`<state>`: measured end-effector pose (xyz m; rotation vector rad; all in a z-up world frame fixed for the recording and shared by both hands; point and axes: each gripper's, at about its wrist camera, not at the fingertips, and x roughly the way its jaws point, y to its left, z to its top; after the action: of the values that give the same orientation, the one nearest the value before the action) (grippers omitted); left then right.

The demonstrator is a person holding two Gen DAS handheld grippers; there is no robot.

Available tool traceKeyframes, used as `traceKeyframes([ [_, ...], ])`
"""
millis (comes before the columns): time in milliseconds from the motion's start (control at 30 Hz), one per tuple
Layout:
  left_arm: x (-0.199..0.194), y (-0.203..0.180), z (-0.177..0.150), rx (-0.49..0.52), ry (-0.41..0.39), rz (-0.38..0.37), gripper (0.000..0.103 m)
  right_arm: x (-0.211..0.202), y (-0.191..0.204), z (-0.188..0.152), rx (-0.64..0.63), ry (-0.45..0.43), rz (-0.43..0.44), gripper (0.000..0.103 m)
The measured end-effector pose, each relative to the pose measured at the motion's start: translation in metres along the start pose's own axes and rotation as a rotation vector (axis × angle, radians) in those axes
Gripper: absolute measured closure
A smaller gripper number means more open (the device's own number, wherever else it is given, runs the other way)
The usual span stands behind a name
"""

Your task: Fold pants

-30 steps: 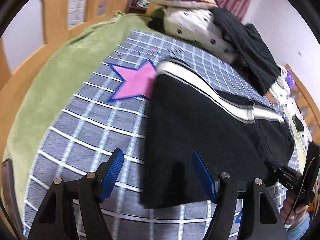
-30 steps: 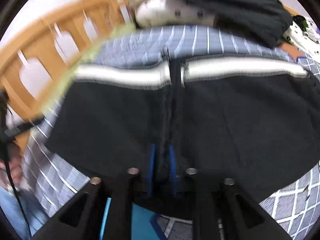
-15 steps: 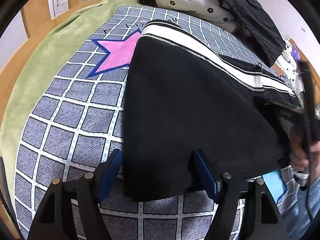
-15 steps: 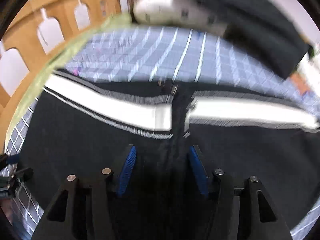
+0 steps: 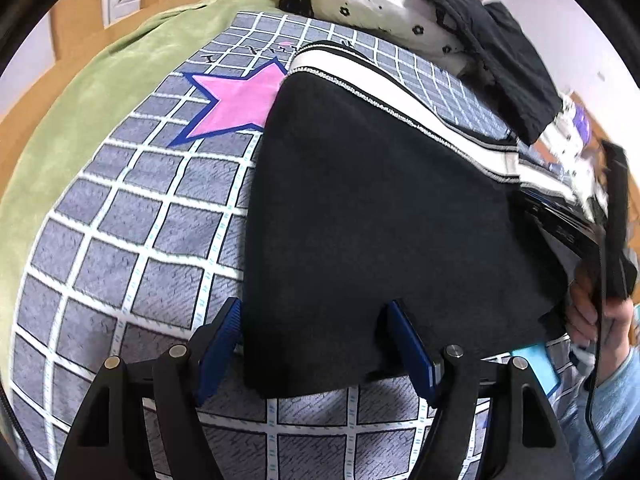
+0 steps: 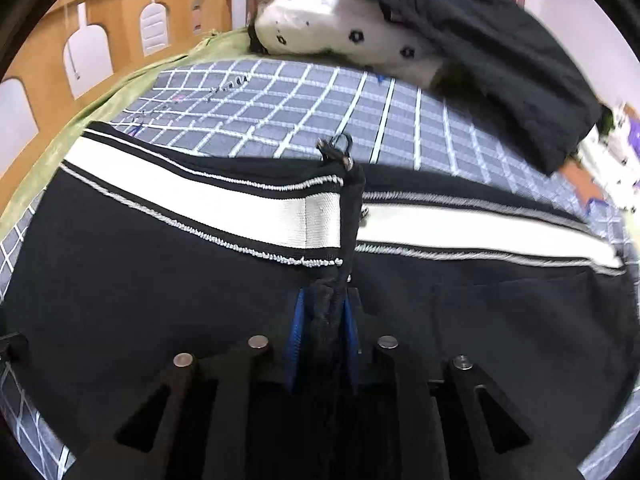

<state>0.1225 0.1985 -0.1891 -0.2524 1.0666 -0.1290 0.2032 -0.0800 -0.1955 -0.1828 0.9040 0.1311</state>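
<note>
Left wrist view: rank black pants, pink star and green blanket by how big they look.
1. black pants
2. green blanket, though it runs out of frame
3. pink star

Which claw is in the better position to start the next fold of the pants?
Right. The right claw is shut on a bunch of the pants near the waistband. The left claw is open, over the corner.
</note>
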Motion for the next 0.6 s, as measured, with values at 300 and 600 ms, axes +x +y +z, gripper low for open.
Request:
traceKeyframes([
  [300, 0.012, 0.010, 0.004, -0.110, -0.081, -0.058, 0.046, -0.067, -0.044, -0.033, 0.000, -0.063, -0.011, 0.048],
  [600, 0.018, -0.004, 0.007, -0.086, -0.123, 0.055, 0.067, -0.054, -0.127, -0.080, 0.197, -0.090, -0.011, 0.052],
])
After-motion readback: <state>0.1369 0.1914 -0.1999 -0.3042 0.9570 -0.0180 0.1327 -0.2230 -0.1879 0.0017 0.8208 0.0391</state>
